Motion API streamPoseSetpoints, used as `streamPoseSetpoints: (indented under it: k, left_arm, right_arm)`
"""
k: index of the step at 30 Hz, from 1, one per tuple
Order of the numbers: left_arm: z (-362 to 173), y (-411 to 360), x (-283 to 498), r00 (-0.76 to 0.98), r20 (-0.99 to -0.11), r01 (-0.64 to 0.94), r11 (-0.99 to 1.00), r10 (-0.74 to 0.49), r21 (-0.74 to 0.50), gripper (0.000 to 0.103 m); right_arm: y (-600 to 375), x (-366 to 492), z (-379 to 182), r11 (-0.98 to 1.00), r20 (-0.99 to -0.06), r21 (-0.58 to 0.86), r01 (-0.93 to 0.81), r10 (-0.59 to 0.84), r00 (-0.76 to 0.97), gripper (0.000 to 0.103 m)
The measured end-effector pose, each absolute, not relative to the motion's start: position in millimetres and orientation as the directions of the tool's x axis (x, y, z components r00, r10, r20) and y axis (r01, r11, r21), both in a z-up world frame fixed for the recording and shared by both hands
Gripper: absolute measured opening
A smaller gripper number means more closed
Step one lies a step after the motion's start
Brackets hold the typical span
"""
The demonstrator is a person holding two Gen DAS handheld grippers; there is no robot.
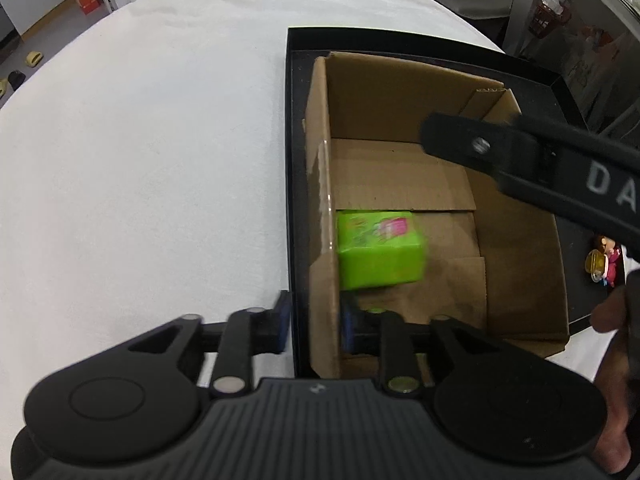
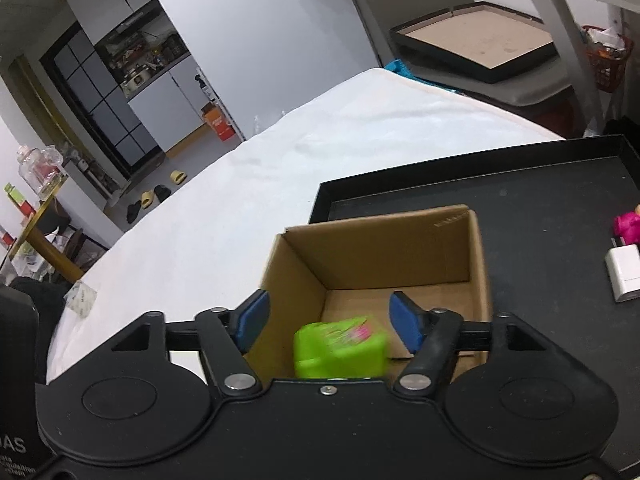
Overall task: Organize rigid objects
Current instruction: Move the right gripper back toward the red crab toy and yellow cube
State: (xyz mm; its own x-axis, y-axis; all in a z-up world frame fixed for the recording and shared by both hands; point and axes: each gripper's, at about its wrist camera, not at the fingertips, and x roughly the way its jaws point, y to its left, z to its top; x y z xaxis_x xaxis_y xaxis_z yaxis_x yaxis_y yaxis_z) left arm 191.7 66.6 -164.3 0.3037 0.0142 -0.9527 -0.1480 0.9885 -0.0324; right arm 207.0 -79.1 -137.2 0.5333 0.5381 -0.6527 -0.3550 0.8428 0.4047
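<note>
An open cardboard box (image 1: 400, 92) (image 2: 380, 248) stands in a black tray (image 1: 294, 120) (image 2: 540, 200) on a white-covered table. A bright green small box (image 1: 378, 252) (image 2: 340, 346) with a pink print, blurred, is inside the cardboard box near its left wall. My left gripper (image 1: 316, 320) straddles that left wall, one blue pad on each side, with gaps showing; it is open. My right gripper (image 2: 328, 322) hangs over the cardboard box, its blue pads wide apart and clear of the green box below; it is open. One right finger (image 1: 460, 140) reaches across the left wrist view.
A small doll figure (image 1: 604, 260) lies in the tray right of the cardboard box. A pink toy (image 2: 628, 226) and a white block (image 2: 624, 276) also sit there. The white cloth (image 1: 140, 160) stretches left. Another black tray (image 2: 476, 40) rests at the back.
</note>
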Motion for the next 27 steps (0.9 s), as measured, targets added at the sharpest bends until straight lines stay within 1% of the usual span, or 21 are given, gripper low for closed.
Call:
streamPoseSetpoints:
  k: [2, 5, 9, 13, 17, 22, 27]
  left_arm:
    - [-160.5, 67.9, 189.7, 0.312, -0.950, -0.161, 0.986, 0.014, -0.038, 0.043]
    - [-156.0, 68.5, 187.8, 0.319, -0.948, -0.174, 0.984, 0.023, -0.034, 0.050]
    - [-151.9, 66.2, 186.8, 0.327, -0.945, -0.182, 0.983, 0.034, -0.028, 0.054]
    - [-149.4, 60.2, 183.7, 0.333, -0.942, -0.182, 0.983, 0.042, -0.020, 0.059]
    - [-145.9, 52.5, 182.6, 0.342, -0.938, -0.176, 0.984, 0.051, -0.011, 0.061]
    - [-140.0, 43.0, 181.3, 0.361, -0.930, -0.177, 0.984, 0.068, 0.003, 0.065]
    - [-138.1, 32.4, 181.4, 0.367, -0.926, -0.174, 0.984, 0.085, 0.021, 0.070]
  right_arm:
    - [-85.0, 206.1, -137.2, 0.849, -0.660, 0.406, -0.338, 0.528, 0.535, 0.070]
    - [-94.4, 201.5, -134.8, 0.861, -0.667, 0.394, -0.321, 0.508, 0.545, 0.070]
    - [-103.8, 198.9, -131.1, 0.879, -0.669, 0.370, -0.302, 0.478, 0.569, 0.075]
    - [-114.8, 197.1, -129.9, 0.903, -0.675, 0.333, -0.271, 0.429, 0.600, 0.075]
    - [-126.5, 193.3, -129.5, 0.933, -0.685, 0.285, -0.219, 0.359, 0.634, 0.075]
    - [-149.7, 191.4, -132.3, 0.948, -0.683, 0.278, -0.157, 0.310, 0.661, 0.075]
    - [-168.1, 190.6, -140.5, 0.968, -0.702, 0.230, -0.101, 0.237, 0.671, 0.075]
